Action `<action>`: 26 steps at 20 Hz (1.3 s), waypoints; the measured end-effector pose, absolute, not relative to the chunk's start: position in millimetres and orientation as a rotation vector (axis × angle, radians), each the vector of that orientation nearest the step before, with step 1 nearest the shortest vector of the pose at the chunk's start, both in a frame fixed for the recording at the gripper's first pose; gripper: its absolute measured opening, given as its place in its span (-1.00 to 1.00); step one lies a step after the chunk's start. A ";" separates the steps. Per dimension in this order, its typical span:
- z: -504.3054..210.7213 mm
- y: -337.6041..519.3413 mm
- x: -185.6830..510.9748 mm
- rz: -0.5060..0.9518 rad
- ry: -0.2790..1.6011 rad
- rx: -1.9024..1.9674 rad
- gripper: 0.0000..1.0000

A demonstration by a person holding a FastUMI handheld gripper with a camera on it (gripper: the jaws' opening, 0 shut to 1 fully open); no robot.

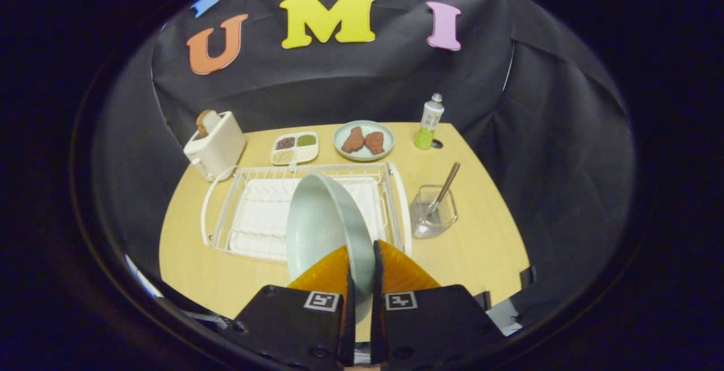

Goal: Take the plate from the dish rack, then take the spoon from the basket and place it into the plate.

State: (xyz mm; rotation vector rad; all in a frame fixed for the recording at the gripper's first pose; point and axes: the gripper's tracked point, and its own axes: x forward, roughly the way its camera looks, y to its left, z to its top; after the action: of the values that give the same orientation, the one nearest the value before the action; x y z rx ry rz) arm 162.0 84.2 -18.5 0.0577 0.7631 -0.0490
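A: Gripping the plate (322, 224) — you're clamping its rim with both fingers of the gripper (362, 258), jaws nearly closed on it. The plate is sitting on edge at centre frame, tilting left, in front of the dish rack (396, 190).

B: Spoon?

A: The spoon (444, 190) is standing in the clear basket (432, 212) at centre right, just beside the rack, handle leaning up and right. You're not touching it.

B: Anything else showing on the table (481, 246)?

A: A toaster (218, 145) is sitting at upper left, a divided tray (295, 148) next to it, a dish holding two brown pieces (363, 140) at upper centre, and a bottle (430, 121) at upper right. All are lying beyond the rack, well apart from your fingers.
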 end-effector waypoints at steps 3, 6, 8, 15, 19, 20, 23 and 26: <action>-59.6 83.5 135.0 0.057 0.793 0.182 -0.69; -90.8 79.1 121.9 0.134 0.804 0.271 -0.68; -109.5 70.1 121.3 0.137 0.802 0.297 -0.68; -173.2 54.6 118.0 0.170 0.859 0.264 -0.64; -184.1 47.9 124.7 0.227 0.876 0.337 -0.63; -189.5 43.8 127.8 0.230 0.883 0.358 -0.62; -203.8 37.0 129.5 0.261 0.920 0.443 -0.59; -214.3 30.3 131.2 0.272 0.955 0.498 -0.55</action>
State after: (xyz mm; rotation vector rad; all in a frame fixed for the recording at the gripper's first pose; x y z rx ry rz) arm 131.2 30.3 -214.3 0.4985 0.9545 0.2722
